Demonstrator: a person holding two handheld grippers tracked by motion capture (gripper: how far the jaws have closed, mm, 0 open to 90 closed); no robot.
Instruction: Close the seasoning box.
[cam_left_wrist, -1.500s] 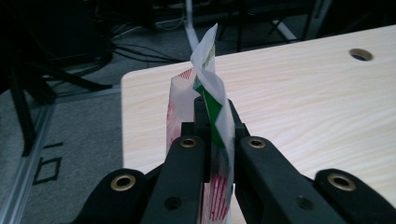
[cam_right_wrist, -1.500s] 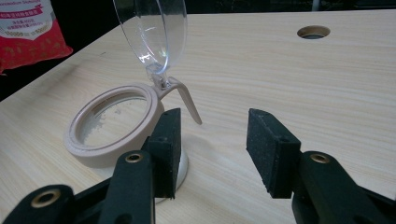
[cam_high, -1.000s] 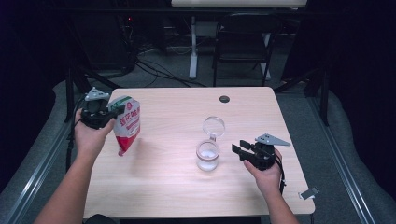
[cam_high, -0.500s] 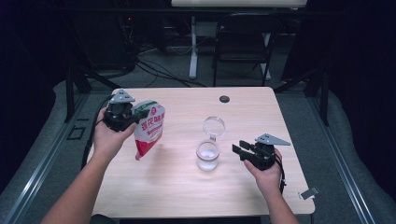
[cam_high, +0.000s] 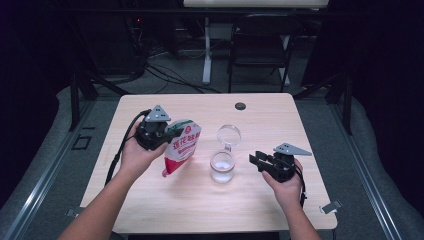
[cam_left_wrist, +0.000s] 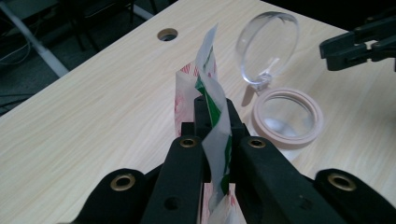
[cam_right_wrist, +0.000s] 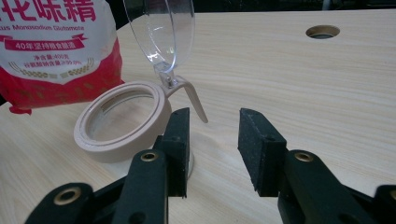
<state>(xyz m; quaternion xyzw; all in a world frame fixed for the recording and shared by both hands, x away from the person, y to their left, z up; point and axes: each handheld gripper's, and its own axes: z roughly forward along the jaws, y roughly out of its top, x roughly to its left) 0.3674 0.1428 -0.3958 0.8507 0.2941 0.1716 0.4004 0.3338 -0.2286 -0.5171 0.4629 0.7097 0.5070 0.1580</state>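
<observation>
**Two grippers at the table: pouch clamped on the left, jar beside the right**

Two things stay uncertain. From above, the table (cam_high: 150, 200) has its near edge cut by the bottom of the frame, and both forearms leave the picture there. The pouch (cam_high: 181, 150) shows its red-and-white printed face only in part: in the right gripper view its top and left side run off the frame, and in the left gripper view the jaws hide most of the bag below the crimped top edge. Whether the pouch is sealed or torn open cannot be told.

Containers: a clear jar (cam_high: 222, 167) with a pale pink rim stands upright near the table's middle, its clear round lid (cam_high: 228, 135) hinged back and standing up from the far side of the rim. Through the mouth, bare glass shows; if anything lies at the bottom, it is too faint to make out.

Left gripper (cam_high: 167, 132): jaws closed tight on the top edge of the pouch, green-and-white film pinched between them. The bag hangs tilted, its lower corner close over the tabletop, just left of the jar and apart from it.

Right gripper (cam_high: 256, 160): jaws partly apart and just been closing, nothing between them. It points level toward the jar from the right; in its own view the left jaw sits just beside the pink rim, with the lid's small tab (cam_right_wrist: 194, 100) above the gap. Contact cannot be confirmed.
</observation>
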